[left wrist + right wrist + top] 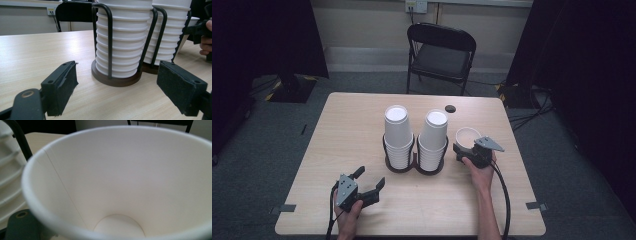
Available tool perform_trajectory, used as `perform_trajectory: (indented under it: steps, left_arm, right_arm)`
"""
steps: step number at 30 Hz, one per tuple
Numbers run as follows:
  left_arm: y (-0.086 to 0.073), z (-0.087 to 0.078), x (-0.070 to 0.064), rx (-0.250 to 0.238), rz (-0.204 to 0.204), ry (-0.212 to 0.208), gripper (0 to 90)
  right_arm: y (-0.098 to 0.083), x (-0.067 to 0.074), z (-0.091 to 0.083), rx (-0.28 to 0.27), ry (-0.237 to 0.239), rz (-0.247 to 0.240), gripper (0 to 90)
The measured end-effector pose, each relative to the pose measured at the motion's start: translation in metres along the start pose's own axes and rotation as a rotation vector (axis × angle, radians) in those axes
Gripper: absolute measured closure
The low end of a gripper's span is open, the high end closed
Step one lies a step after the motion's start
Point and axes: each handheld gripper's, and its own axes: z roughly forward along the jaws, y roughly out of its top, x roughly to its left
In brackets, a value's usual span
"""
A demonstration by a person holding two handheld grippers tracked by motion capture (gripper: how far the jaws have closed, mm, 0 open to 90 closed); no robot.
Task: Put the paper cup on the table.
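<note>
Here the tabletop (362,125) carries two stacks of upturned white paper cups, a left stack (397,135) and a right stack (432,137), side by side in two dark wire holders (414,162) near its middle, and one single upright cup (467,138) just right of them, toward the right edge. The left gripper (371,181) rests near the front left corner with its jaws wide apart and nothing between them. The right gripper (469,149) is at the single cup's near wall, but whether its pads press on the cup cannot be told.
</note>
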Motion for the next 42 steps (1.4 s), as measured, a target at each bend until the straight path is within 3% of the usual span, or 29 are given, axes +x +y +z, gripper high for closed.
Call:
perform_trajectory:
  steps: [9, 18, 25, 31, 42]
  left_arm:
    - [0.0, 0.0, 0.0, 0.0, 0.002, 0.001, 16.2]
    - [0.0, 0.0, 0.0, 0.001, 0.0, 0.004, 16.2]
    - [0.0, 0.0, 0.0, -0.002, 0.0, 0.006, 16.3]
    - [0.0, 0.0, 0.0, 0.001, -0.002, 0.005, 16.4]
    - [0.0, 0.0, 0.001, 0.004, -0.009, 0.023, 16.9]
  right_arm:
    - [-0.005, -0.004, -0.002, 0.078, -0.006, 0.03, 13.1]
    - [-0.008, -0.001, -0.013, 0.125, -0.024, 0.021, 13.2]
    - [-0.005, 0.004, -0.022, 0.114, -0.034, 0.041, 13.1]
    - [-0.01, 0.006, -0.034, 0.065, -0.066, 0.067, 13.4]
    - [-0.018, 0.016, -0.066, -0.028, -0.061, 0.088, 13.5]
